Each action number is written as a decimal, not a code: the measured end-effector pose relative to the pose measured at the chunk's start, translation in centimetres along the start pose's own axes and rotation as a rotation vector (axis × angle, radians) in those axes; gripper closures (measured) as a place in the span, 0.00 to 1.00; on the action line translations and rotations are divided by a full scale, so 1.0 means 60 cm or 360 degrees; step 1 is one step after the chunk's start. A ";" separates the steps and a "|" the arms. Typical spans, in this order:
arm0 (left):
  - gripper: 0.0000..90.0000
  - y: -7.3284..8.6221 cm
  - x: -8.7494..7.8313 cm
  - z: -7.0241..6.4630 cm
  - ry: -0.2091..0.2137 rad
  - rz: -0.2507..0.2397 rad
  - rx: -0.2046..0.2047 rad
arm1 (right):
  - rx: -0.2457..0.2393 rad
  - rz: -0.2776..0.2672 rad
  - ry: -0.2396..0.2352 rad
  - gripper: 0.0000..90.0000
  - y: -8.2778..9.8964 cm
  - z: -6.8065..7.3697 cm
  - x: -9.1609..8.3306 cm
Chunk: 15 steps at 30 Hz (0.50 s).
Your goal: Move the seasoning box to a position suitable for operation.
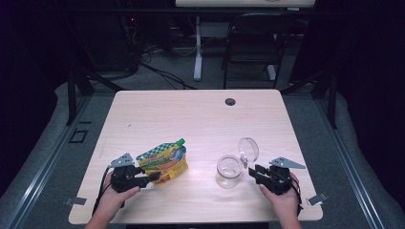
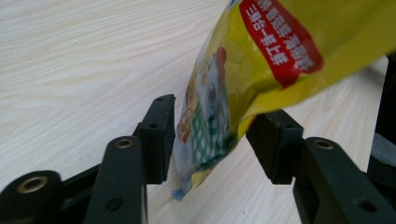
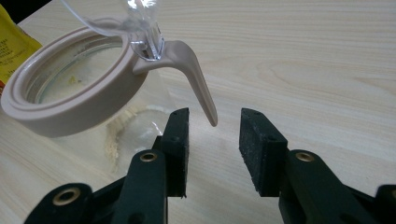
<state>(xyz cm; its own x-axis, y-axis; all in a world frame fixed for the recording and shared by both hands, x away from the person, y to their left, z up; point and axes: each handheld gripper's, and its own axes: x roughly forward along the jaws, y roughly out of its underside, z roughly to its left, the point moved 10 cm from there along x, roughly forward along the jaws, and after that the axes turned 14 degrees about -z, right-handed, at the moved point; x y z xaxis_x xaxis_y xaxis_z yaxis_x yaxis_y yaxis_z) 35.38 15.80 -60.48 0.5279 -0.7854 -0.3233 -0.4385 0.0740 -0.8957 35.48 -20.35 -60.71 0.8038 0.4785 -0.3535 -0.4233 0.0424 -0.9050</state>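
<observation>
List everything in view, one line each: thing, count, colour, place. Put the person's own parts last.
snack bag: 1, yellow with green check and a red label, front left of the table, its corner between the left jaws.
glass jar: 1, clear with a beige rim, front right of the table, lid hinged open.
jar lid: 1, clear, tilted up behind the jar.
table: 1, pale wood, centre, with a cable hole at the far edge.
chair: 1, black, on the floor beyond the table.
left hand-held gripper: 1, black, jaws apart around the bag's corner.
right hand-held gripper: 1, black, jaws open beside the jar's beige latch.
hands: 2, at the near edge.
</observation>
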 end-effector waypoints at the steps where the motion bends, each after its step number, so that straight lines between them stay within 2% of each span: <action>1: 0.57 0.000 0.002 -0.001 0.0010 -0.0001 -0.0004 | -0.0004 0.0001 0.0005 0.71 0.001 -0.001 -0.003; 15: 0.50 0.001 0.027 0.001 0.0026 0.0020 -0.0017 | -0.0012 -0.0010 0.0044 0.70 0.006 -0.007 -0.025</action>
<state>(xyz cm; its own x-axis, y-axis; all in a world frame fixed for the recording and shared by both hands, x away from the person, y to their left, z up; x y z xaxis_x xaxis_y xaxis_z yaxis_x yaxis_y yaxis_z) 36.24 14.56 -61.04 0.5103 -0.7944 -0.3296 -0.4527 0.0777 -0.8883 34.27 -21.43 -60.61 0.8176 0.4538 -0.3544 -0.4153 0.0385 -0.9088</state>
